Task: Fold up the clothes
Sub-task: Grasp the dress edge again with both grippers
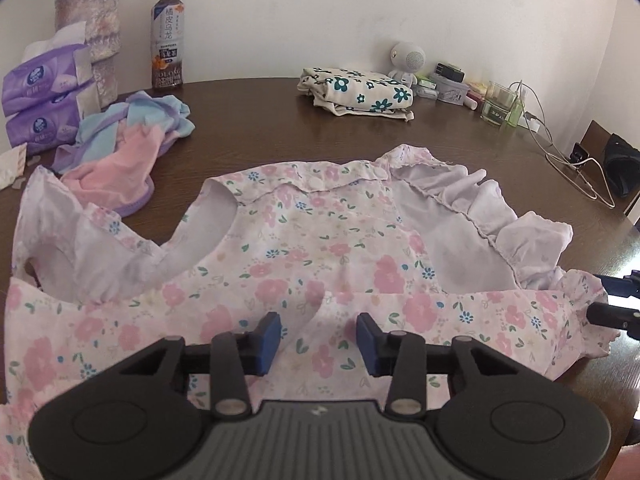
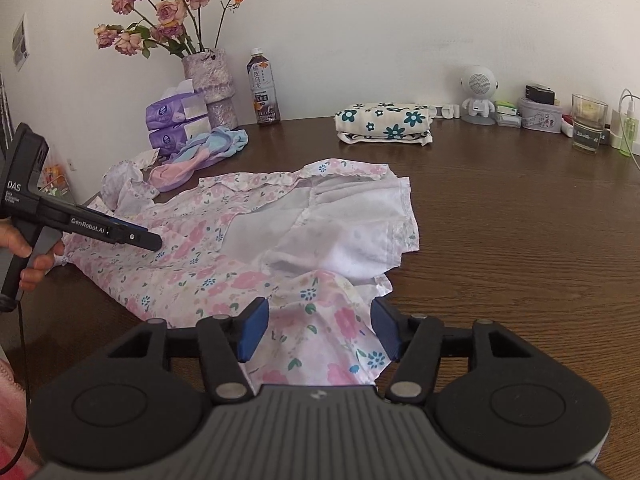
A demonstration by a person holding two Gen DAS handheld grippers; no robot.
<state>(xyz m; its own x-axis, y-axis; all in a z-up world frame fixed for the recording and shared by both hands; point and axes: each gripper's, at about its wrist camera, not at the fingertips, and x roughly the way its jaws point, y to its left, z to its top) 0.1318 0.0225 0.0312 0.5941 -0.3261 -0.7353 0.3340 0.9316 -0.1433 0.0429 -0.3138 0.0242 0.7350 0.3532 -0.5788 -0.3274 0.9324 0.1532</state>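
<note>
The left gripper [image 1: 318, 342] is hovering over the floral garment [image 1: 304, 248] spread on the worktop [image 2: 520, 240], jaws wide, gripping nothing. The right gripper [image 2: 318, 332] is straddling a raised fold at the hem, jaws wide. Bare wood is lying open rightward.

Place: a home room, shown by what is kept on a wooden table [image 2: 500, 220].
12 o'clock: folded cloth [image 2: 384, 122].
10 o'clock: flower vase [image 2: 210, 84], tissues [image 2: 176, 120].
</note>
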